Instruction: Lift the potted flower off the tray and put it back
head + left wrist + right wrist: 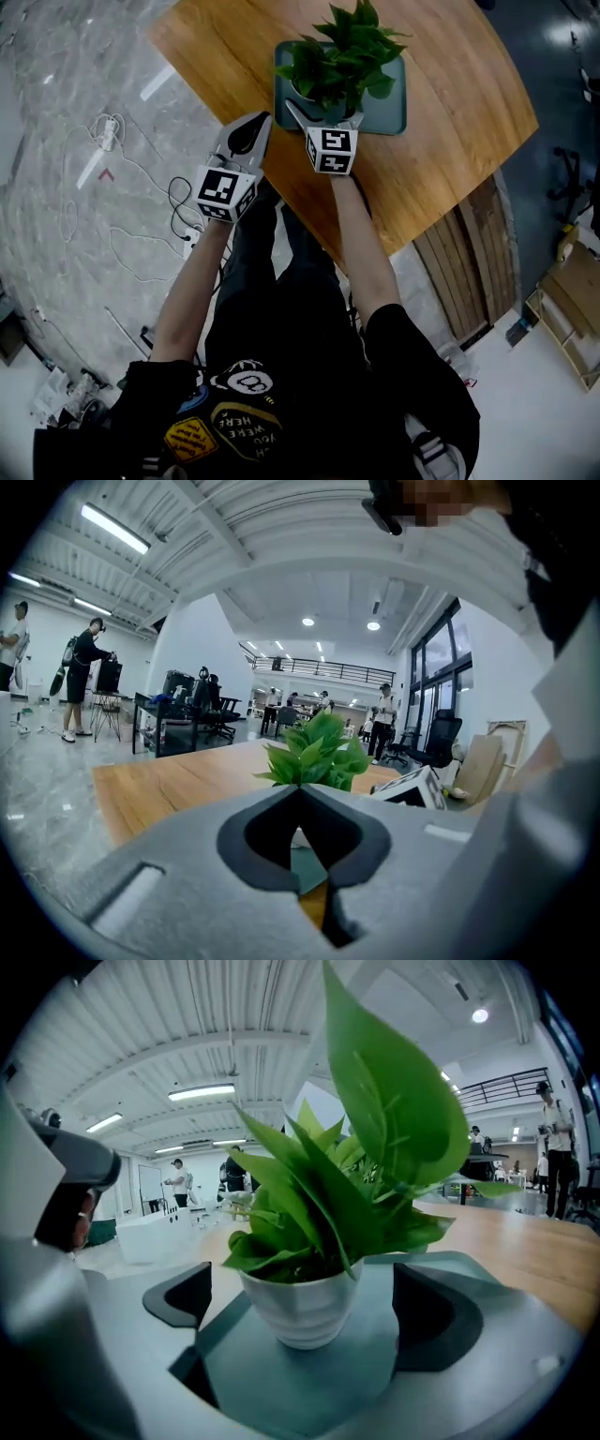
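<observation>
The potted flower (342, 52), green leaves in a white ribbed pot (302, 1312), stands upright on a teal tray (392, 114) on the wooden table (450, 84). My right gripper (325, 114) is at the tray's near edge, its jaws wide to either side of the pot. Its dark pads (180, 1296) stand clear of the pot wall, so it is open. My left gripper (261, 122) hovers at the table's near left edge, left of the tray, shut with nothing in it. In its own view, the left gripper (300, 789) looks level at the flower (319, 752).
The table's front edge runs diagonally below both grippers. Cables (141, 187) lie on the marble floor at left, wooden slats (473, 272) lean at right. Far behind the table are desks, office chairs (211, 714) and several people (84, 672).
</observation>
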Available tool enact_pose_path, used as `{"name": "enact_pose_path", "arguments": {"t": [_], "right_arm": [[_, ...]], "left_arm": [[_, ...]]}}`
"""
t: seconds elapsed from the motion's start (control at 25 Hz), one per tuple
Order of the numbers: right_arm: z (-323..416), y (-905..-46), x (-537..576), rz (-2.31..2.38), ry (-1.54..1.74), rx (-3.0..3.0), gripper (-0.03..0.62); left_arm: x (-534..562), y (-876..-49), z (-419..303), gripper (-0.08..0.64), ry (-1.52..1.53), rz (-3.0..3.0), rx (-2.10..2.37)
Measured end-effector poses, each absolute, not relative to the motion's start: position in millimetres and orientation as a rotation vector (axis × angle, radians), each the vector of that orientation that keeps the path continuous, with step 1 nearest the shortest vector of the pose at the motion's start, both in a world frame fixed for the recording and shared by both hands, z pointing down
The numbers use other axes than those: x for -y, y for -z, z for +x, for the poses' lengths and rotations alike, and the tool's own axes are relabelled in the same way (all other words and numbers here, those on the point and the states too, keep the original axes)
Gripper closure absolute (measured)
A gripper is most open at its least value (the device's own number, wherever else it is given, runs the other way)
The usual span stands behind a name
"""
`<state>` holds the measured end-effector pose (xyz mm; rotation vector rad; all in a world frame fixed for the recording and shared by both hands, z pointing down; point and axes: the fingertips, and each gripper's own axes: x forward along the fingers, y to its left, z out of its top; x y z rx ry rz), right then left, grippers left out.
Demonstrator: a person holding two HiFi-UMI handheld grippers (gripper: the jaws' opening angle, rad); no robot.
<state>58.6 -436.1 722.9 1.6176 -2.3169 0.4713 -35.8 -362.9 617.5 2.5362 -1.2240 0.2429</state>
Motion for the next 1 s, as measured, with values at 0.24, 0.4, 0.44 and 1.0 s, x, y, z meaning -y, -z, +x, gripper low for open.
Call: {"name": "enact_pose_path", "arguments": {"t": [0.24,0.4,0.44,1.0], "right_arm": [[54,-721,462,1.719,-0.449,2.308,0.003],[55,-717,471,1.785,-0.393,2.307,0.029],[55,-715,471,1.799,-0.376,2.313,0.032],[50,-669,467,1.839,-0.186,2.437,0.051]], "left_arm": [[361,-620,-40,0.56,-0.226,2.529,1.167],[360,-624,-44,0.56,-0.215,2.509,1.153],[359,-624,-44,0.56,-0.215,2.507,1.151],[375,-613,-59,0.56,-0.196,2.529,1.189]]}}
